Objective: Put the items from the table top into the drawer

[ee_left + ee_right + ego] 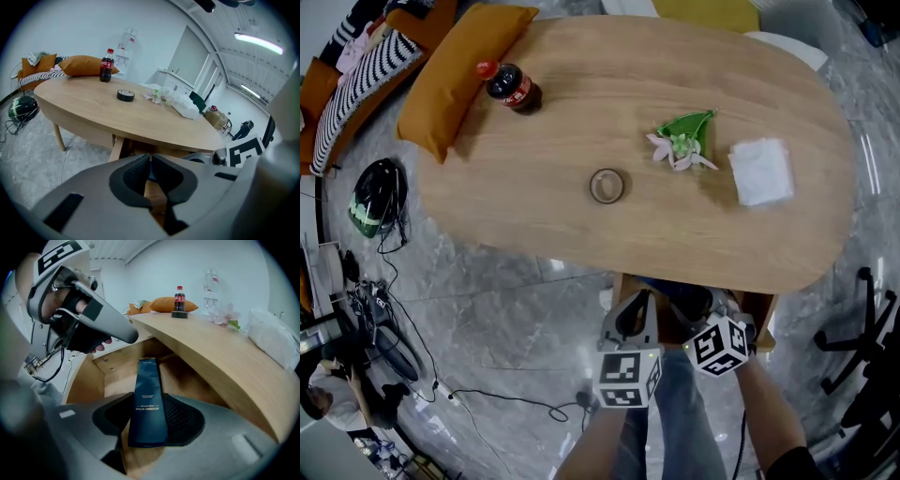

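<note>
In the right gripper view my right gripper (149, 405) is shut on a long dark blue box (146, 380) that points forward over the open wooden drawer (112, 376) under the table edge. My left gripper (150, 161) has its jaws shut with nothing between them; it hovers at the drawer's left (630, 319), beside the right gripper (712, 309). On the oval wooden table (534, 234) lie a cola bottle (511, 87), a tape roll (607, 186), an artificial flower (682, 142) and a white tissue pack (761, 171).
An orange cushion (459, 70) leans at the table's far left corner. A helmet (375, 197) and cables (394, 319) lie on the grey floor at the left. A black chair base (862, 347) stands at the right.
</note>
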### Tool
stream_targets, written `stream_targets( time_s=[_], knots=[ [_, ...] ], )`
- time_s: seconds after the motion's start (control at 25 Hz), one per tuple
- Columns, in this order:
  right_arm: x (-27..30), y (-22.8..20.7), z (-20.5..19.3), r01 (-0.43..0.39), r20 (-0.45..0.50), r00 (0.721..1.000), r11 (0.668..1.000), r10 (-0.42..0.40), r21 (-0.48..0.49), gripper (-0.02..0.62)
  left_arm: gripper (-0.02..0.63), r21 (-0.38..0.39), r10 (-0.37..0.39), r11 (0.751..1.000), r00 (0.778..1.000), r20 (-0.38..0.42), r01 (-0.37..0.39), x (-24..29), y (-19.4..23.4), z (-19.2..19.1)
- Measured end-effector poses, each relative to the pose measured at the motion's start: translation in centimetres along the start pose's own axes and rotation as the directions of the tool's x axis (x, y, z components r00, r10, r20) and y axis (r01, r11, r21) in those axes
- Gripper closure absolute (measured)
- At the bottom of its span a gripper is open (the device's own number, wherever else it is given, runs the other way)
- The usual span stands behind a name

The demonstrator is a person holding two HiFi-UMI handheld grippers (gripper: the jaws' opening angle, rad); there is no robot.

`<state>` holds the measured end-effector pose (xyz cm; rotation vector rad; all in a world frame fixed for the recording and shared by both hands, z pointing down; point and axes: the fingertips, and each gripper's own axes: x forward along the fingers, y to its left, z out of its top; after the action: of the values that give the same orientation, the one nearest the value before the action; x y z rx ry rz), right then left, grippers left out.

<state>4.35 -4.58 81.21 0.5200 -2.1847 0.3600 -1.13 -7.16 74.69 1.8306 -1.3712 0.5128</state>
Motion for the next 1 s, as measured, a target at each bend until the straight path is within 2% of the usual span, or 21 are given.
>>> stream_targets(
  time_s=[0.32,0.48,0.72,0.92,1.0],
  knots=[
    [1.4,-1.0,-0.5,0.022,-0.026,0.999,1.000,-0.022,-0.017,0.400,0.583,0.004,-0.016,1.000,1.000,-0.009,0.016,0.3,-0.4,-0.2],
    [1.8,-1.3,-0.5,0.026,-0.029,0.999,1.000,-0.026,-0.004,0.399,0.583,0.008,0.002,1.000,1.000,0.012,-0.002,0.2,-0.1,0.2],
    [1.7,-1.1,-0.4,-0.013,-0.011,1.000,0.999,0.014,0.041,0.390,0.583,-0.013,0.005,1.000,1.000,0.015,-0.005,0.3,0.2,0.5],
    [1.6,-0.2,-0.3,-0.067,-0.029,0.997,0.994,0.070,0.083,0.294,0.583,-0.018,-0.002,1.000,1.000,0.010,0.002,0.4,-0.1,0.6],
    [1.3,0.0,-0.4,-0.066,-0.041,0.997,0.994,0.070,0.089,0.279,0.583,-0.016,-0.006,1.000,1.000,0.008,0.006,0.2,-0.3,0.7]
  ],
)
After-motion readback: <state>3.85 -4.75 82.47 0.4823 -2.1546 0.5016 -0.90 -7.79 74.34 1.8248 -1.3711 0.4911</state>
